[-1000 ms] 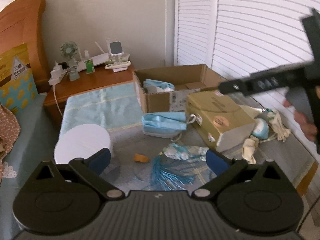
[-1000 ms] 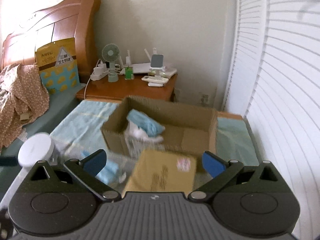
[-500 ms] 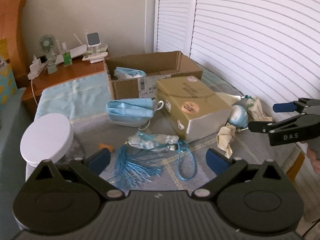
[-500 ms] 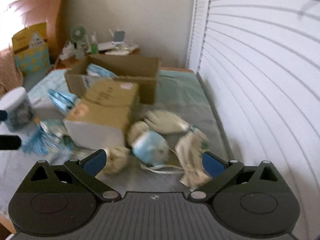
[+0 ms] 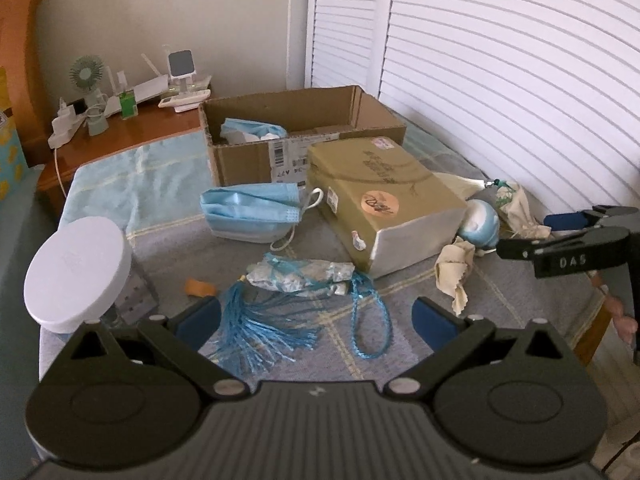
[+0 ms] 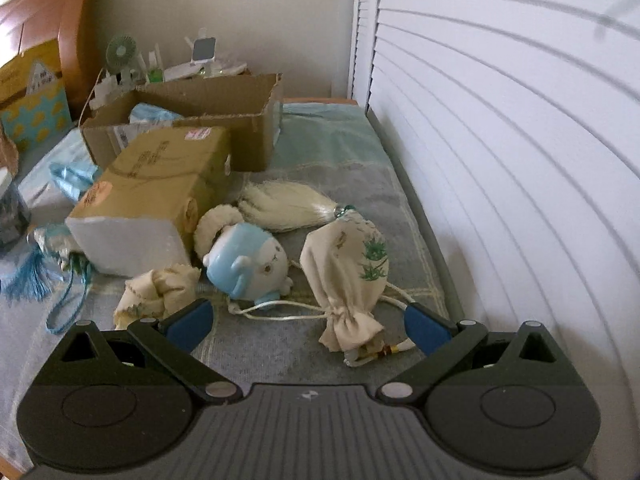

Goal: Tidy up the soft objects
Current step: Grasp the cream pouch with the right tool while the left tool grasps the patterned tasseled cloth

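An open cardboard box (image 5: 304, 128) at the back of the table holds a blue mask (image 5: 250, 130). A stack of blue masks (image 5: 252, 214) and a blue tassel with cord (image 5: 276, 320) lie in front of my open, empty left gripper (image 5: 316, 318). My right gripper (image 6: 308, 322) is open and empty just above the table, near a cream drawstring pouch (image 6: 348, 272), a blue and white plush toy (image 6: 248, 268), a crumpled cream cloth (image 6: 160, 290) and a cream tassel (image 6: 286, 206). It also shows at the right of the left wrist view (image 5: 568, 236).
A closed tan box (image 5: 380, 200) lies across the middle of the table, in front of the cardboard box. A white-lidded jar (image 5: 76, 272) stands at the left edge. White louvred doors (image 6: 500, 160) run along the right. A wooden nightstand (image 5: 120, 136) with a fan and small items stands behind.
Both grippers have pulled back and swung right. The right gripper dropped from above the boxes to low over the plush toy and pouch. Both stayed open and empty.
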